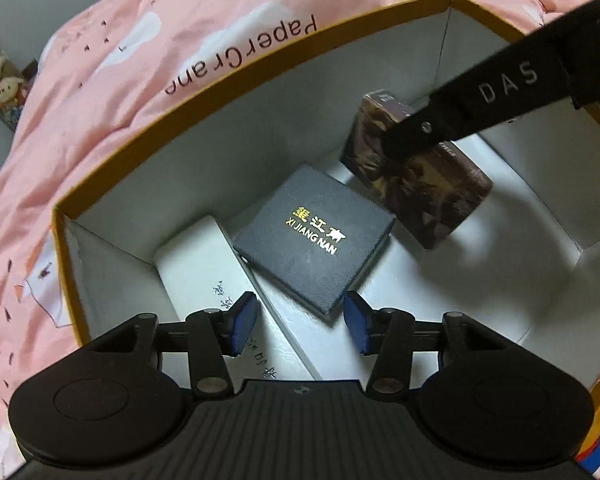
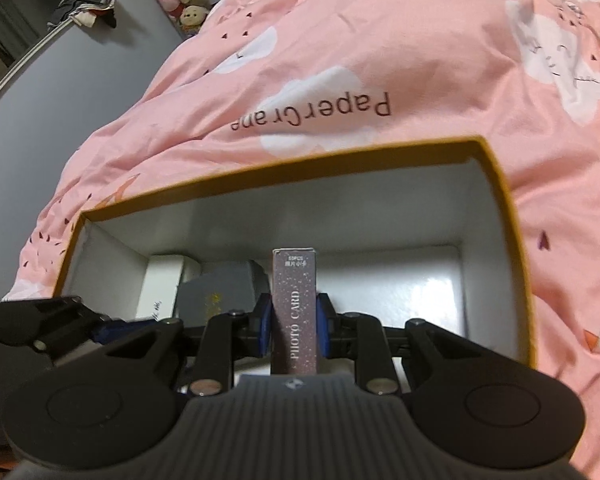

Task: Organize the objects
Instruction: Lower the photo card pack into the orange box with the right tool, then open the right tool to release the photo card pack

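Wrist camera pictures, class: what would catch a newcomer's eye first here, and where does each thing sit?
The big pink quilt printed "PaperCrane" fills the background behind an open storage box with a yellow rim. Inside, a dark box with gold lettering lies between a white box and the photo card box, which the right gripper clamps. The left gripper hangs open over the storage box.

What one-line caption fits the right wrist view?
Right gripper clamps a purple speckled photo-card box upright over the yellow-rimmed white cardboard box on pink bedding.
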{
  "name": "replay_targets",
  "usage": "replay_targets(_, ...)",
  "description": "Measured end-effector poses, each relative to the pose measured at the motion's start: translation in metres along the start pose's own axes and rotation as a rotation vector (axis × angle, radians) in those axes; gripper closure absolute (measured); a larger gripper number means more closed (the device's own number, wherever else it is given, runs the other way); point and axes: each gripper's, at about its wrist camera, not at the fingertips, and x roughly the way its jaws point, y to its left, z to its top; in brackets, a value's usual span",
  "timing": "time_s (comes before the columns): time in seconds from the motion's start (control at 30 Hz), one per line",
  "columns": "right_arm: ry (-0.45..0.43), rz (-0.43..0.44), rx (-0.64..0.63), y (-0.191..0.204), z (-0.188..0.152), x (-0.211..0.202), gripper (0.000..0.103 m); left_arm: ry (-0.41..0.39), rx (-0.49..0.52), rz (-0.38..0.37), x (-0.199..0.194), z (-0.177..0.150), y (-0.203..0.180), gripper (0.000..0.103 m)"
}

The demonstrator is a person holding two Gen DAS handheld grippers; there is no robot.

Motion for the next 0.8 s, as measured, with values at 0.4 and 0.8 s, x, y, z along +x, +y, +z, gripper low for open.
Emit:
replay_targets(0.4, 0.034, 0.106, 0.125, -0.016, 0.015, 0.023, 0.079, -0.014, -0.064, 0.054, 0.006, 0.007, 0.019, 0.048)
replay_targets(0.8, 0.125, -0.043, -0.080, -0.008, 0.012, 0.034, 0.057, -0.044, -0.095, -0.004, 0.000, 0.004, 0.027, 0.049)
